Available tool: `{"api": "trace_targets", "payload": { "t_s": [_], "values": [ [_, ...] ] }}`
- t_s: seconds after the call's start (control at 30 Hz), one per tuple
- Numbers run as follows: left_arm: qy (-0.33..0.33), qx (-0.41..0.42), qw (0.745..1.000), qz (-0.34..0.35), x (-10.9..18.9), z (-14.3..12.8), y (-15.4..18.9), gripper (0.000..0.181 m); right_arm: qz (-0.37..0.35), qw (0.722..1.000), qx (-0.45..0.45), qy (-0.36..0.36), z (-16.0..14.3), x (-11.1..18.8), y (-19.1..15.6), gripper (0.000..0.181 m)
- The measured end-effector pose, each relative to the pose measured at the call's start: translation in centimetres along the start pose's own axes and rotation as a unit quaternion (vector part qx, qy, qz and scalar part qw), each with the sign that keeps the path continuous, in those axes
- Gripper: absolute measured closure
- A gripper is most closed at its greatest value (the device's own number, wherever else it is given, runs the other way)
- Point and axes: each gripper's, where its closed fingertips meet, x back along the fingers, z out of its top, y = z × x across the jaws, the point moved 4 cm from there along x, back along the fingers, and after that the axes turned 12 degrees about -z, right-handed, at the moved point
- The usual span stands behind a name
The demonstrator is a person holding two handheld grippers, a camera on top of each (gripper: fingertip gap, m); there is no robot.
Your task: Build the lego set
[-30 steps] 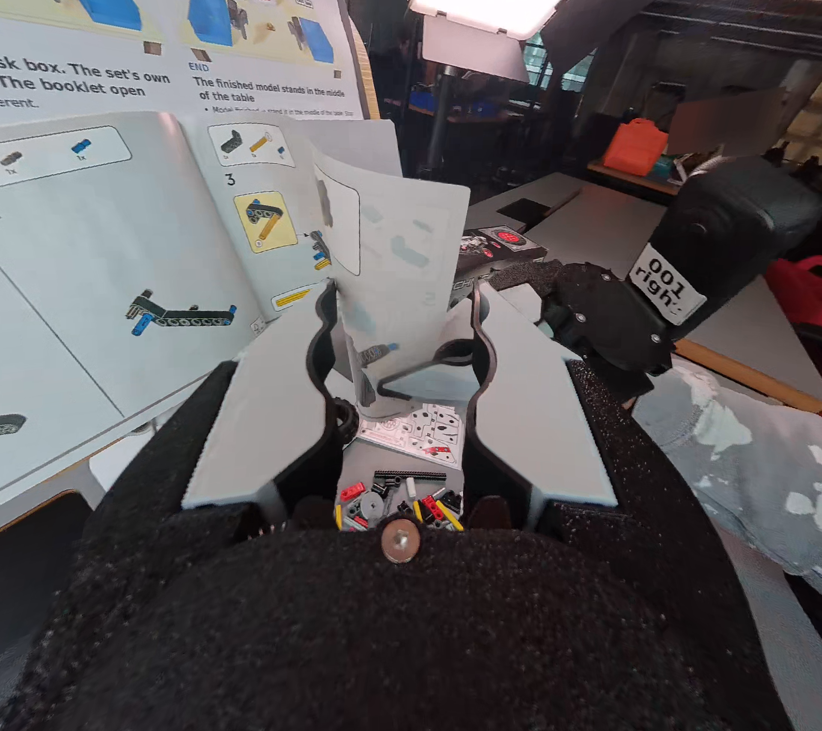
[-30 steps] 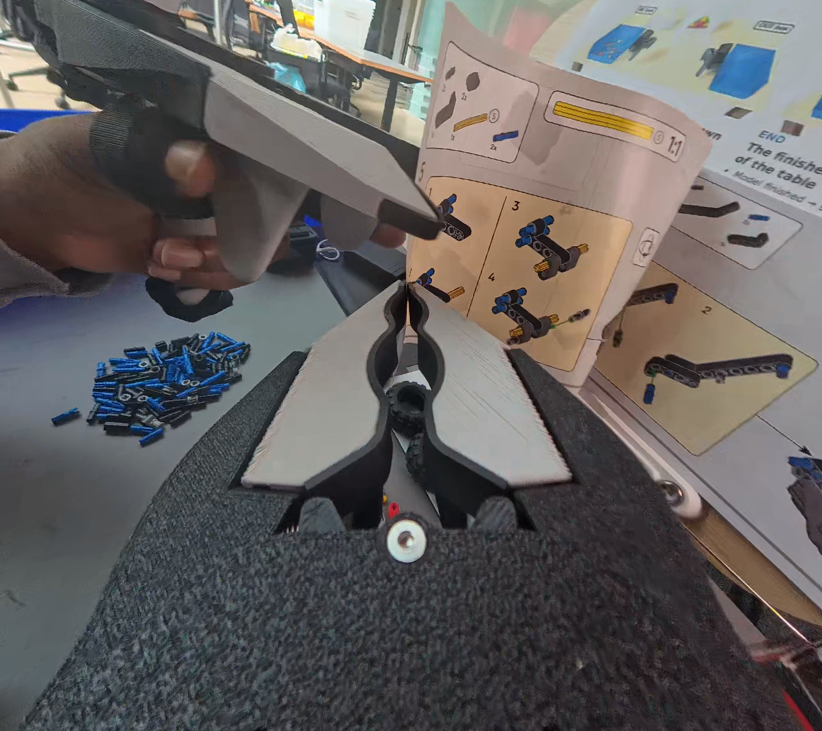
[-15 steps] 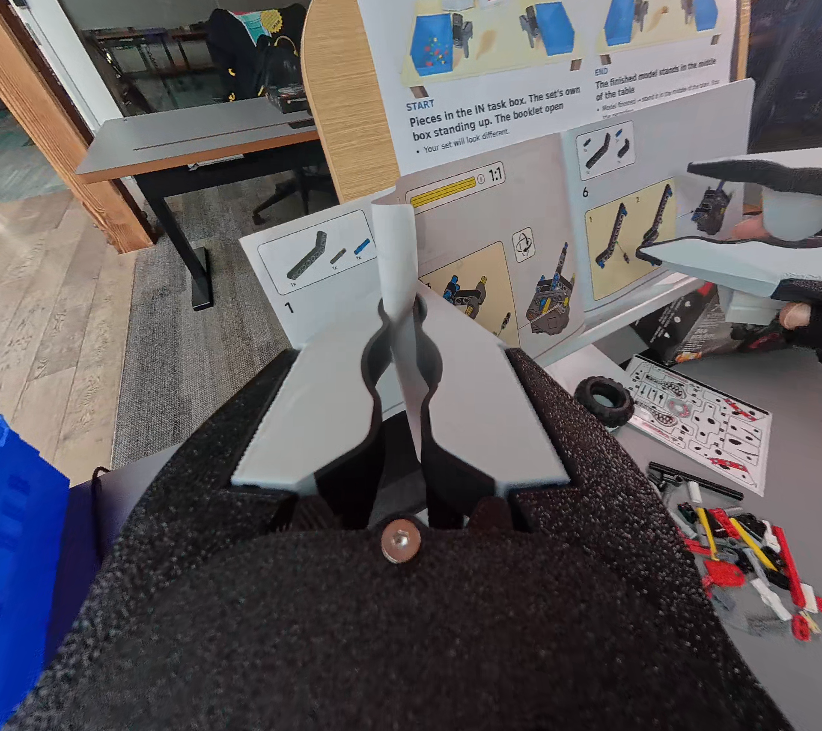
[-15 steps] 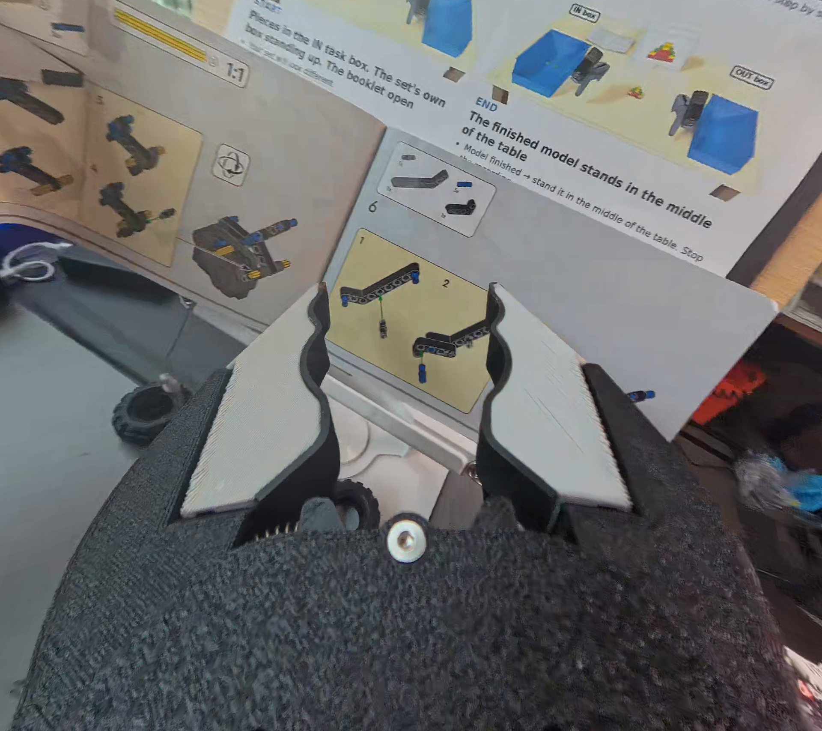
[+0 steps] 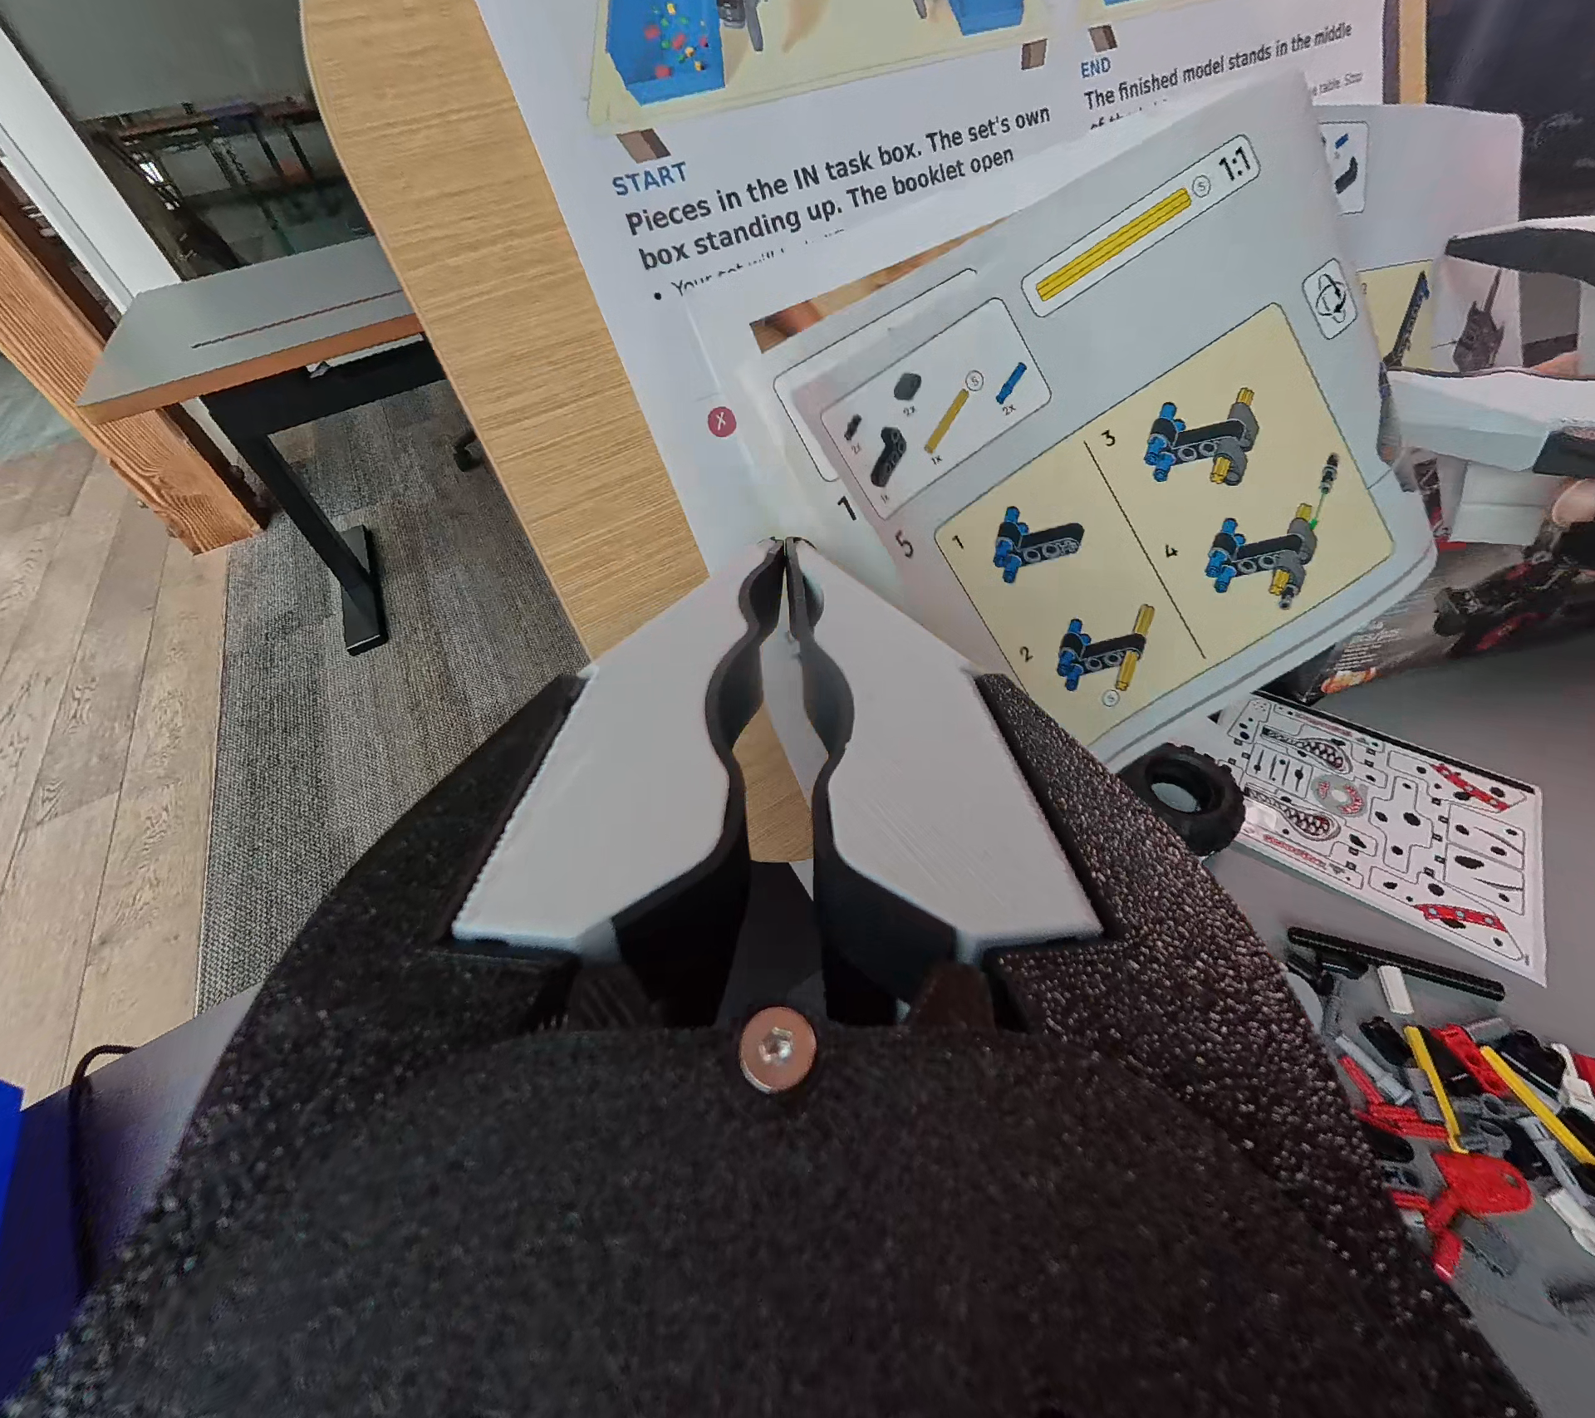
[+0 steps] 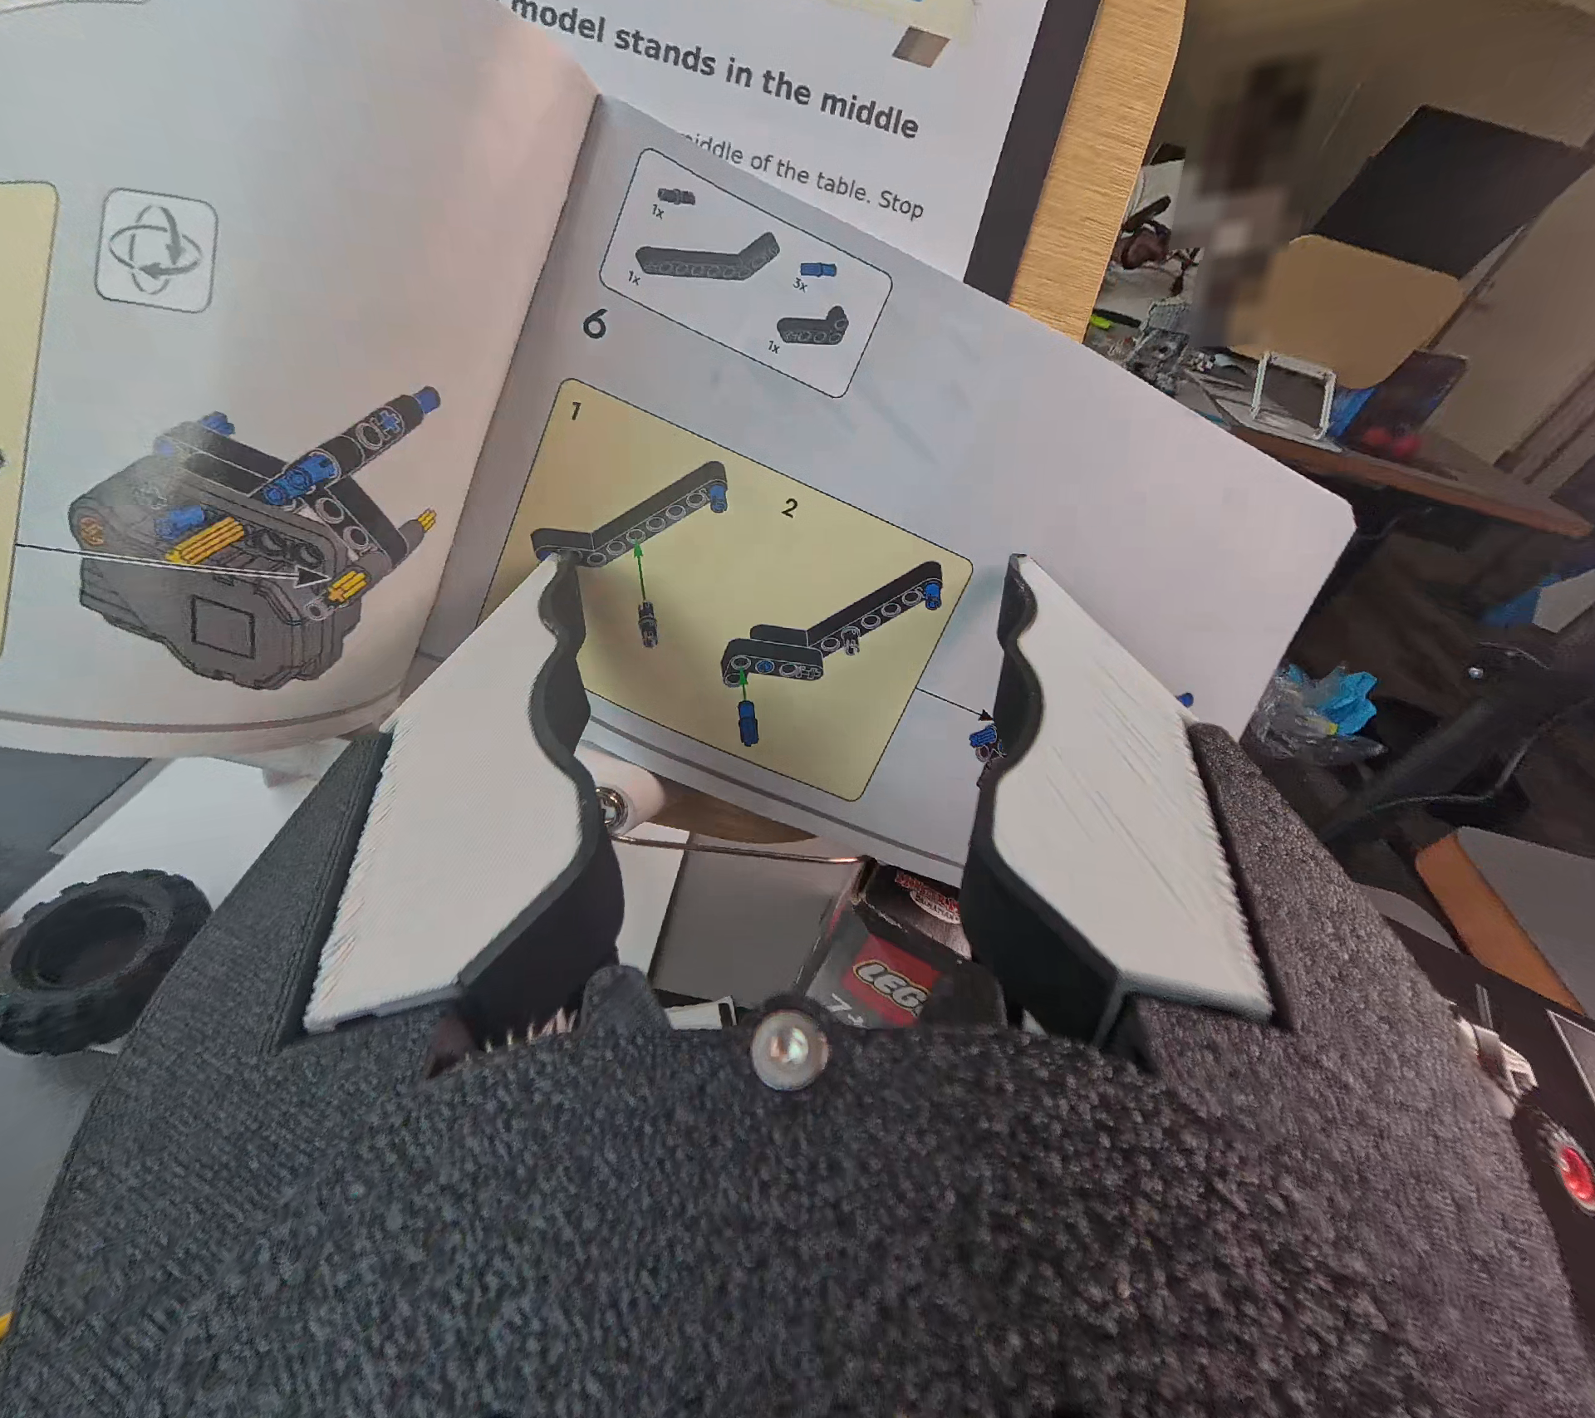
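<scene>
The instruction booklet [image 5: 1148, 513] stands open against a poster board. My left gripper [image 5: 784, 544] is shut on the lower left edge of a booklet page, which curves away to the right and shows yellow step panels. My right gripper [image 6: 785, 564] is open and empty, close in front of the booklet's right-hand page [image 6: 777, 427]. It also shows at the right edge of the left wrist view [image 5: 1502, 358], jaws apart. A pile of loose red, yellow and black lego pieces [image 5: 1467, 1100] lies on the grey table [image 5: 1424, 703].
A black tyre [image 5: 1182, 794] and a sticker sheet [image 5: 1398, 833] lie below the booklet. The tyre also shows in the right wrist view [image 6: 95, 954]. The lego set's box [image 6: 889, 962] stands behind the booklet. A blue box [image 5: 17, 1204] is at the lower left. The table edge drops to the floor on the left.
My left gripper shut on the loose page and carried it over to the left. My right gripper let the page go, opened and moved in front of the right-hand page.
</scene>
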Motion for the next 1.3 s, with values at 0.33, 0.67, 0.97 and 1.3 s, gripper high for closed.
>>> {"api": "trace_targets", "payload": {
  "t_s": [0.33,0.67,0.97,1.3],
  "values": [
    [0.072,0.028,0.996,0.043,3.3,2.1,-0.1,0.174,0.061,0.994,0.026,0.087,3.9,3.5,-3.3,0.106],
    [0.068,-0.050,0.995,-0.043,2.7,5.1,8.0,0.171,0.073,0.983,0.155,0.061,2.2,1.4,-9.8,0.106],
    [-0.043,-0.055,0.997,0.023,-3.3,-1.8,3.7,0.180,0.147,0.979,0.126,0.062,2.5,3.2,-9.9,0.103],
    [-0.049,-0.082,0.994,0.051,-2.0,-2.5,2.4,0.180,0.015,0.998,0.066,-0.010,2.3,1.0,-5.1,0.089]
  ]
}}
